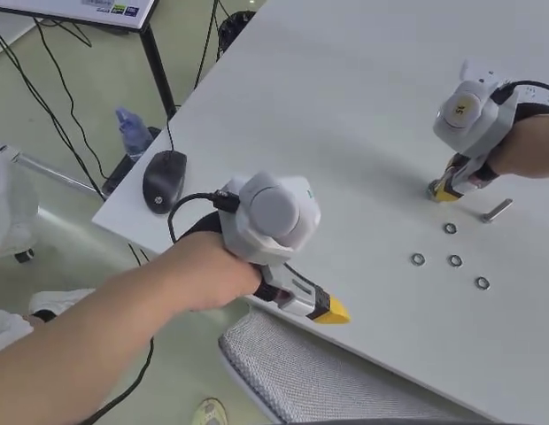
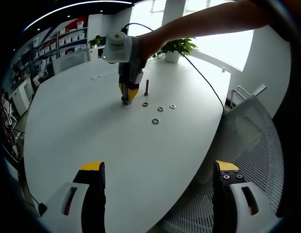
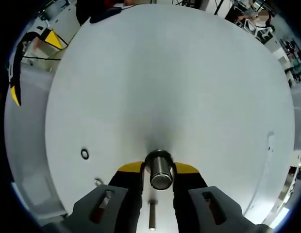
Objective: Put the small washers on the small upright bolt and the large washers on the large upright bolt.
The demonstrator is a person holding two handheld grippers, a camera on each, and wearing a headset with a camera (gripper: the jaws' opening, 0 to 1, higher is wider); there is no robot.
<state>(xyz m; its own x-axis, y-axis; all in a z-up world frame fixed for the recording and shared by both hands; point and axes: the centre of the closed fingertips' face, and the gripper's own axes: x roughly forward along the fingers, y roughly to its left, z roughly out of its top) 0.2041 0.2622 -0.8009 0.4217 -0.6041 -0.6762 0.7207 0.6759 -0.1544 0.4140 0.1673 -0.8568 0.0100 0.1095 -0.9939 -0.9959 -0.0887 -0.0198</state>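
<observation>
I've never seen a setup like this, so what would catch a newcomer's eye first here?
The right hand-held gripper, tips down on the white table, is shut on a large bolt. Just beside it lie four loose washers and a thinner bolt. The left hand-held gripper hangs open near the table's edge.

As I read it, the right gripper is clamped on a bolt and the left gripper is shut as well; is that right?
Not quite: the left gripper is open, its jaws wide apart with nothing between them, as the left gripper view shows. The right gripper is indeed clamped on a bolt.
</observation>
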